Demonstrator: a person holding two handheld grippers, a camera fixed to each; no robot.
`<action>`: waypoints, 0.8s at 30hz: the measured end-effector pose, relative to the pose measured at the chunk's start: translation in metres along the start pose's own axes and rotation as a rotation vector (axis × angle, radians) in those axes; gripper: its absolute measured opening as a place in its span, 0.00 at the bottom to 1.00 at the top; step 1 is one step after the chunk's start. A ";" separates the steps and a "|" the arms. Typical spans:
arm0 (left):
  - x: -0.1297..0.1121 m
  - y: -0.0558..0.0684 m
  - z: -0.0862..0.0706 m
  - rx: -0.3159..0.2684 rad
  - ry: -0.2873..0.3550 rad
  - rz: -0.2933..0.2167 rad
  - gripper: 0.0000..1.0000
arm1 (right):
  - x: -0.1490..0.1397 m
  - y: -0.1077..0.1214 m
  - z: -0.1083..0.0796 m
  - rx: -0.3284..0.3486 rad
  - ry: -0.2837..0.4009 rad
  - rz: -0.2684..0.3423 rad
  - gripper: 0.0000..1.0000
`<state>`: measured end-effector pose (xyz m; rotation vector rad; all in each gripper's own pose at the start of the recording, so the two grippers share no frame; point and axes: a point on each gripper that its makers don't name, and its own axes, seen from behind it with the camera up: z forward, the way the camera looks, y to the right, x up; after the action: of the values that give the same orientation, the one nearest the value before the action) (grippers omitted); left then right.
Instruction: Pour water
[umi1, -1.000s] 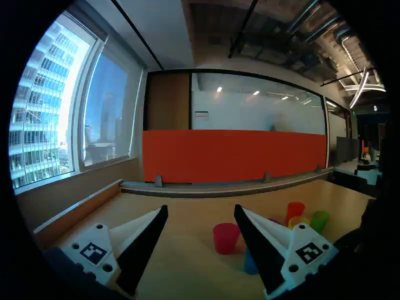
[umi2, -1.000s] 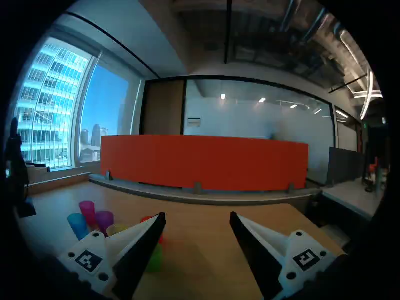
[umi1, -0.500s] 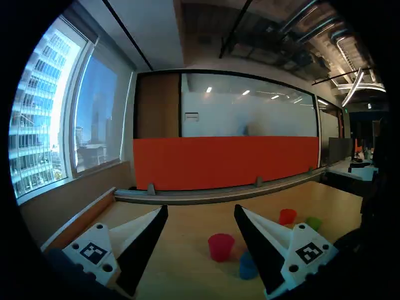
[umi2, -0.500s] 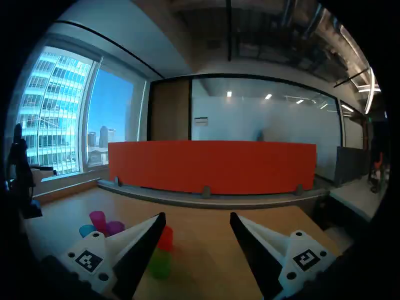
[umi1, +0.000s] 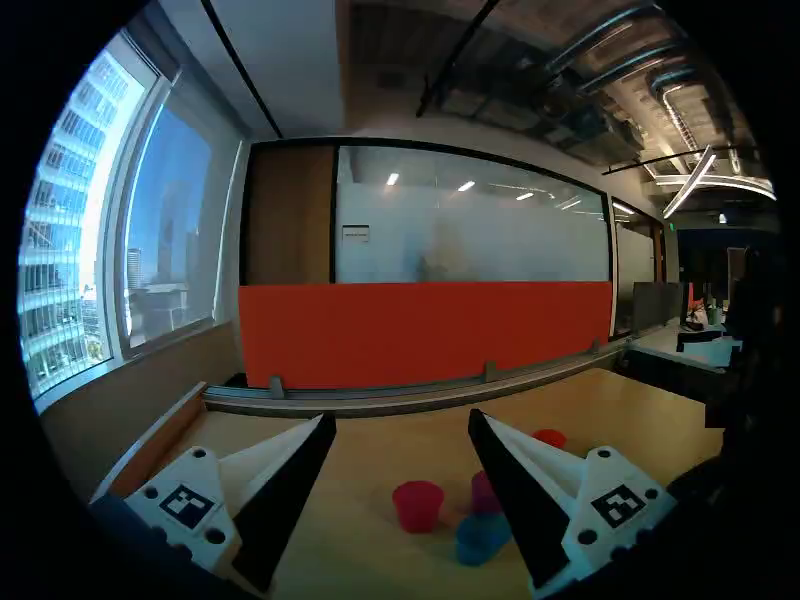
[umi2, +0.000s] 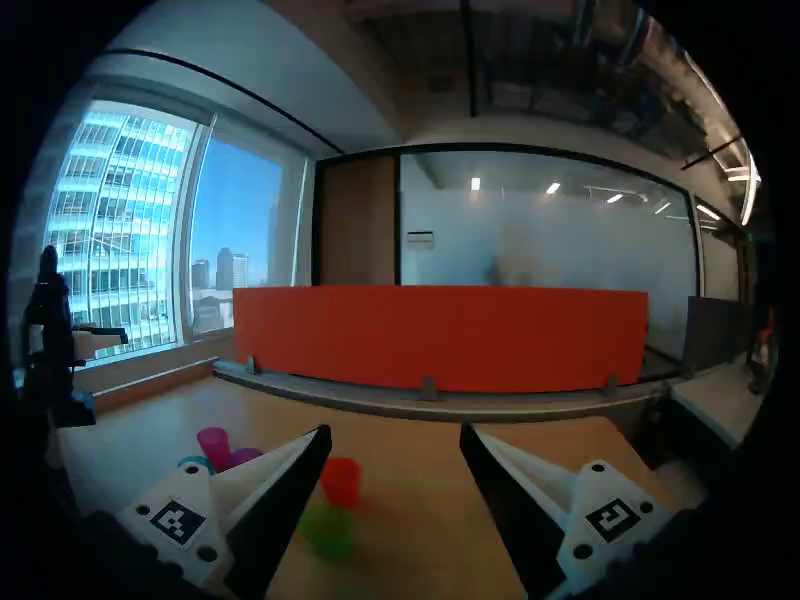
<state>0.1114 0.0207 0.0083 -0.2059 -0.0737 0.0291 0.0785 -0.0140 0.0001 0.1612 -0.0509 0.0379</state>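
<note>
Left gripper: fingers spread wide, nothing between them, held above the table. Right gripper: the same, fingers apart and empty.

Left gripper view: the cups stand toward the near edge of the table, right of its middle. The blue cup is nearest, partly behind the right-hand finger. The pink cup is just beside it and stands free in the gap between the fingers. The purple cup is close behind the blue one, against the finger edge. The red cup is farther back, only its rim clear of the finger. No cup touches a finger. Cannot tell whether any cup holds water.

Right gripper view: the green cup is nearest, with the red cup just behind it, both at the tip of the left-hand finger. The pink, purple and blue cups cluster farther left, partly hidden by that finger. A dark object is at the left edge; cannot tell what it is.

A grey rail runs along the far edge of the table, with the orange partition standing on it. Behind it is a frosted glass wall. A window with tall buildings outside is on the left. Exposed pipes run along the ceiling.
</note>
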 end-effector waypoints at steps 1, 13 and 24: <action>0.000 0.002 0.000 -0.010 -0.003 0.001 0.99 | 0.000 -0.001 0.000 0.007 0.000 0.002 1.00; 0.006 0.034 -0.001 -0.164 0.004 0.004 0.99 | 0.007 -0.032 -0.006 0.187 -0.007 0.020 0.99; 0.000 0.053 0.000 -0.265 -0.019 0.018 0.99 | 0.011 -0.051 -0.006 0.298 -0.022 0.002 0.99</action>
<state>0.1108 0.0721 -0.0029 -0.4709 -0.0945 0.0396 0.0923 -0.0627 -0.0132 0.4591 -0.0670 0.0456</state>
